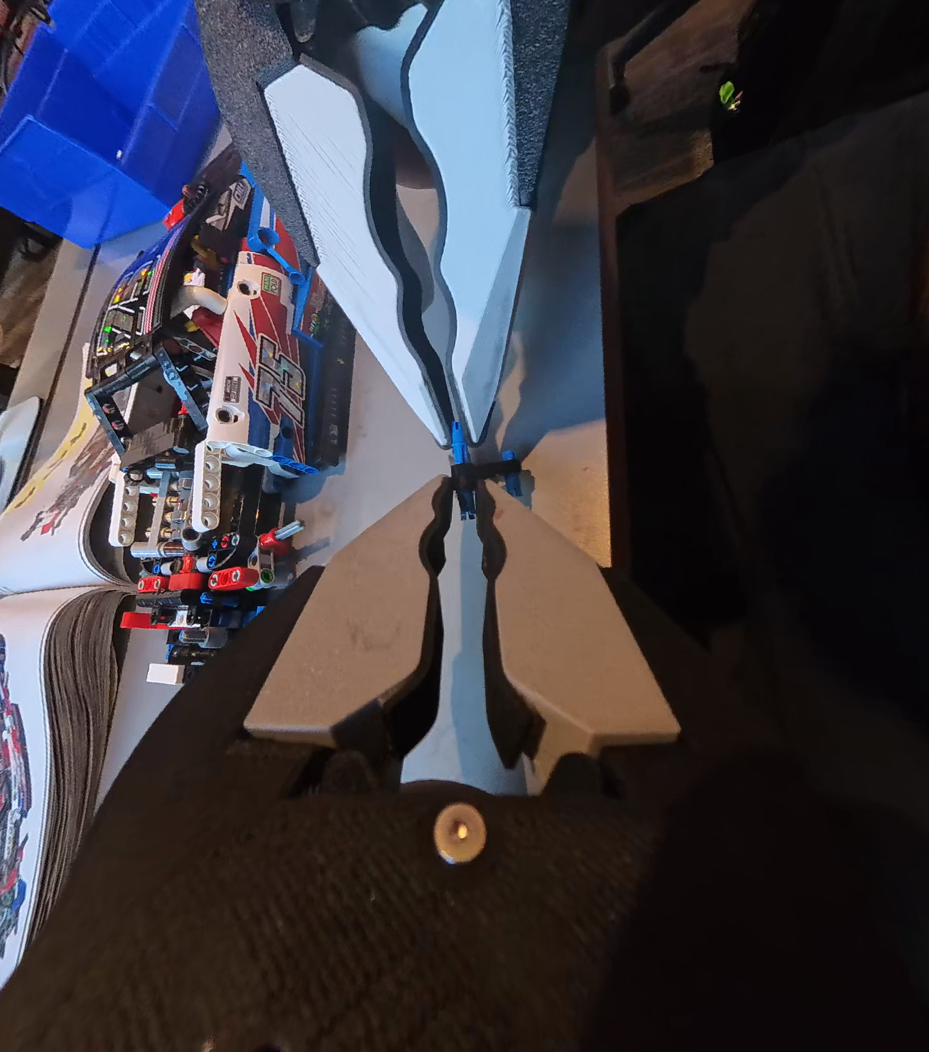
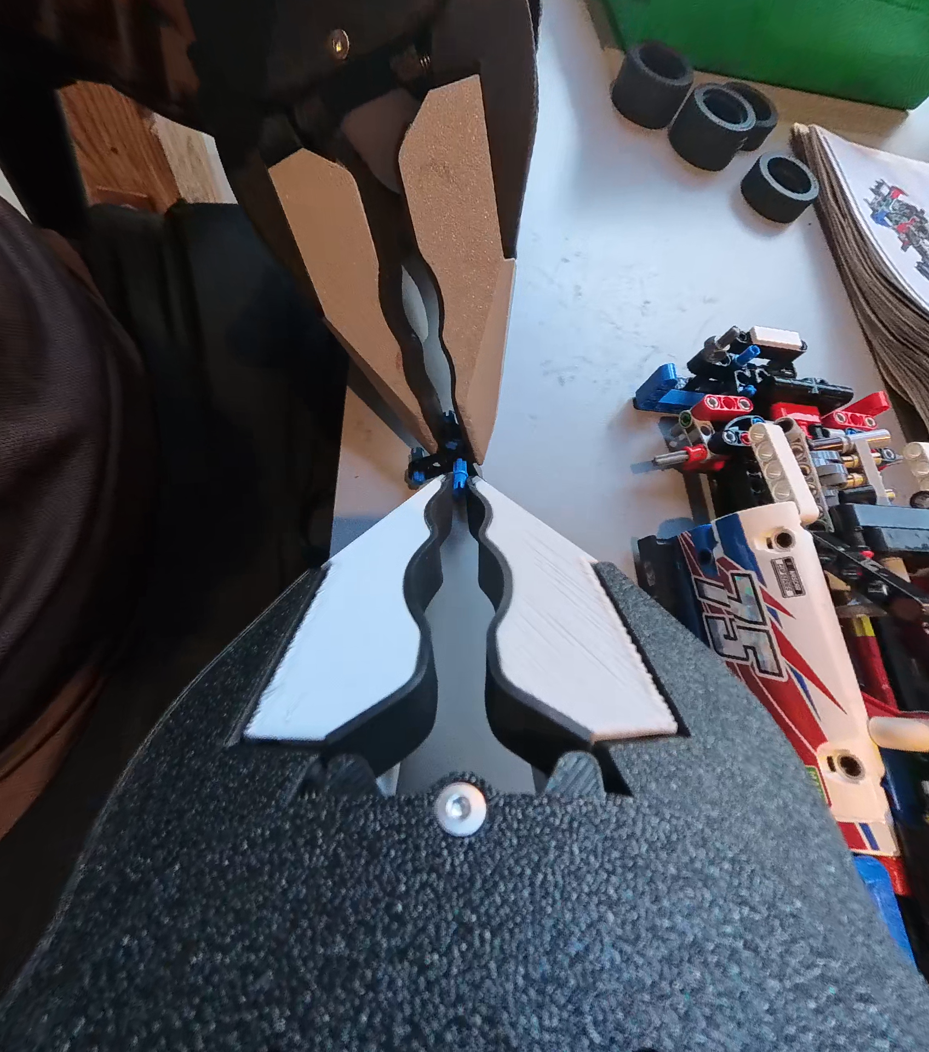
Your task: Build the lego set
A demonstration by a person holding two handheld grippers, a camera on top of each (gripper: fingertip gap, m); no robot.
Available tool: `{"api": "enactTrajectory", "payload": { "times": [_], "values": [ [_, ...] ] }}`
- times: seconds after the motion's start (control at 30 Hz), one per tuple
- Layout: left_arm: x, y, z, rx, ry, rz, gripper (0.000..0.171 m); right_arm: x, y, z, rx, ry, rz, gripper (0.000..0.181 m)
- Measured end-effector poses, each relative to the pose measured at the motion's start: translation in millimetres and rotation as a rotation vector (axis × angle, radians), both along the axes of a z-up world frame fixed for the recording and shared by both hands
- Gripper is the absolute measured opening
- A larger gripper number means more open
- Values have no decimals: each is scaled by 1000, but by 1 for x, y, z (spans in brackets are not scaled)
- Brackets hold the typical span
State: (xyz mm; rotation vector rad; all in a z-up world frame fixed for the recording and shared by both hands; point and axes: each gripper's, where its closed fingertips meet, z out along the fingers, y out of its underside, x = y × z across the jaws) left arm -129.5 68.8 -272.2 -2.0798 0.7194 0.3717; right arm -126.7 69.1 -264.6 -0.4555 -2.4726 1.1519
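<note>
Between the tips: left gripper [image 1: 465,489] and right gripper [image 1: 459,441] meet nose to nose just above the desk's near edge, both clamped on one small sub-assembly.
Left gripper: fingers closed on the lower pin of the black connector [image 1: 479,469]; a blue pin [image 1: 509,475] sticks out of the connector's free end.
Right gripper: its fingers [image 2: 559,615] are pinched together on a blue pin [image 2: 458,475], which points away from it along the finger line, into the connector [image 2: 439,455].
Step in hand: seating a pin in the connector, by my reading; whether it is fully home is too small to tell.
Next move: a straight push along the pin's long axis with the connector held steady, then a release by one gripper; a sideways load could twist the part out of so narrow a grip.
Axis: the held pin runs gripper to gripper; the connector's long arm lies crosswise to it.
Desk [image 2: 610,273]: white, bare under the tips.
Farther off: the partly built race car [image 2: 781,598] lies on its side, lengthwise away from the person, well apart from the held piece.
Beyond: open instruction booklet [image 2: 906,227], four loose black tyres [image 2: 707,125], a blue bin [image 1: 86,125].
</note>
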Motion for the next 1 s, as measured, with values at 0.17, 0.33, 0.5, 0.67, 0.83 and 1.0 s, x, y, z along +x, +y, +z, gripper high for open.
{"api": "enactTrajectory", "payload": {
  "times": [0.17, 0.33, 0.5, 0.67, 0.83, 1.0],
  "values": [
    [-1, 0, 0, -8, -17, 10, 6, -1, 0, 0, 6, 25, -4, 4],
    [-2, -1, -1, -18, -32, 27, 5, -2, -2, 1, 44, 108, 7, 4],
    [-2, -2, -1, -32, -52, 41, 5, -3, -4, 1, 63, 144, 10, 3],
    [-3, -3, -2, -28, -34, 58, 5, -3, -5, 1, 101, 145, 2, 3],
    [-4, -3, -2, -29, -34, 80, 5, -4, -5, 2, 154, 116, -38, 3],
    [-6, -2, -2, -26, -11, 125, 5, -5, -4, 1, 223, 81, -105, 3]
  ]
}}
